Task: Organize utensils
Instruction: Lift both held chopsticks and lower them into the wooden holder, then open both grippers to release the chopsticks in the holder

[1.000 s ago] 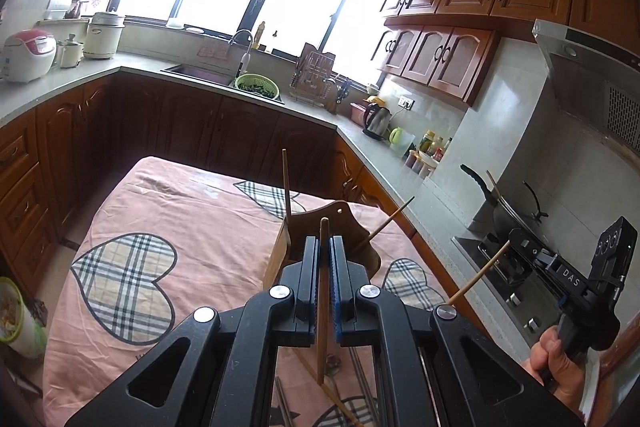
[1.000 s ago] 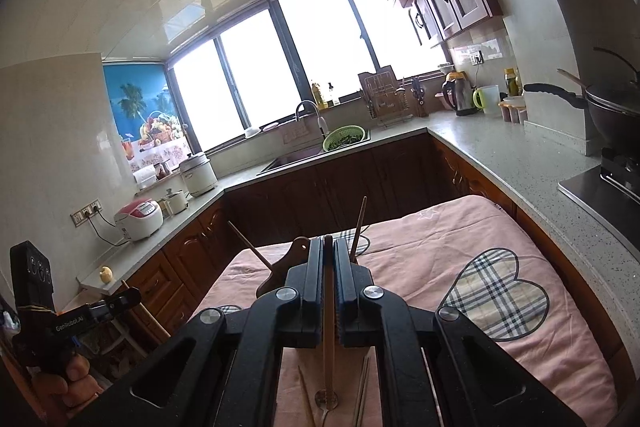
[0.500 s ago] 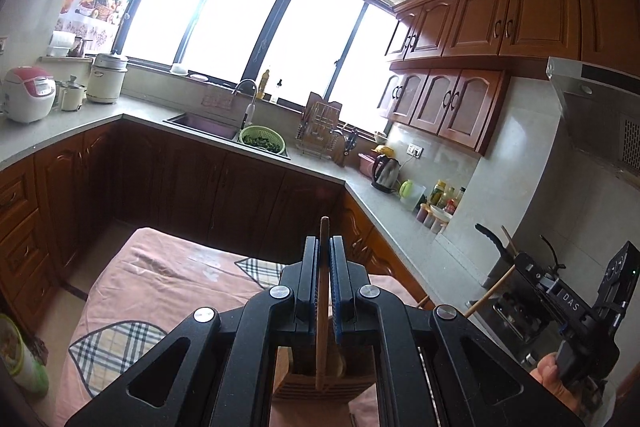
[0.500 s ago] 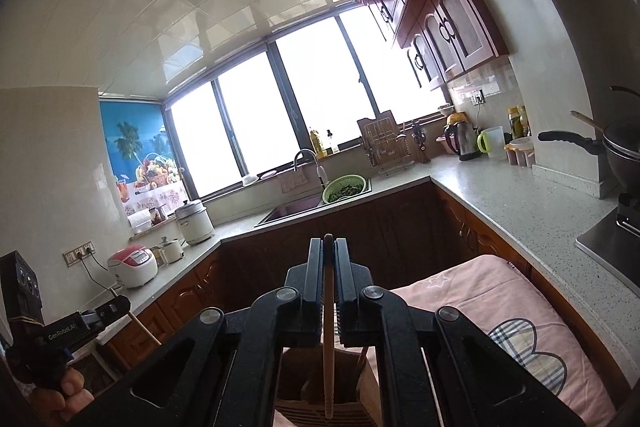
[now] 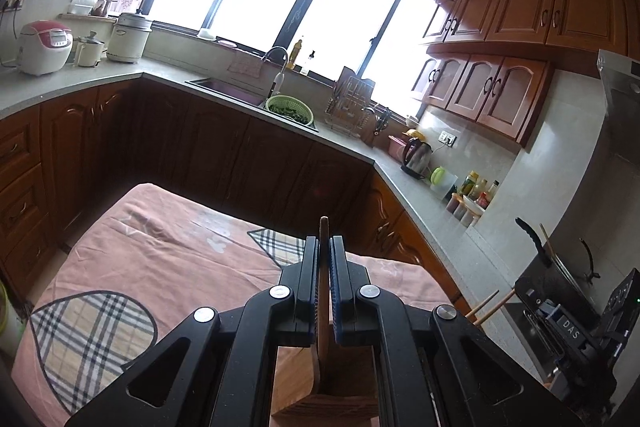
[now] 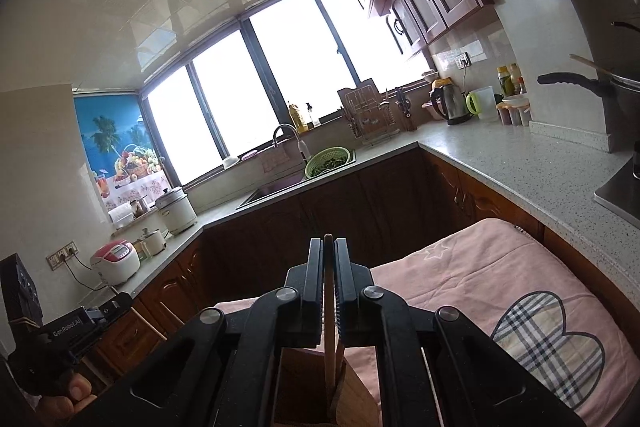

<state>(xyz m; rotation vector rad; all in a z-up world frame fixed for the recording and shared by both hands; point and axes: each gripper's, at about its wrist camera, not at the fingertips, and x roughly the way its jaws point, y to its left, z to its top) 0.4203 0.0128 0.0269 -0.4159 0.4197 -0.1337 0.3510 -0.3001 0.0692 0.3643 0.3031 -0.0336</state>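
My left gripper is shut on a brown chopstick that stands upright between its pads. The stick's lower end dips into the wooden utensil holder right beneath the fingers. My right gripper is shut on a paler chopstick, which also reaches down into the same holder. Each gripper shows in the other's view: the right gripper at the right edge with stick ends poking out, the left gripper at the lower left in a hand.
The holder stands on a table under a pink cloth with plaid hearts. Dark wooden cabinets and a grey counter wrap around it. On the counter are a sink with a green colander, a kettle, and a pan at the stove.
Both grippers have moved forward and down to the holder, which stood ahead on the table and now lies directly under the fingers. Both chopsticks' lower ends now sit inside it.
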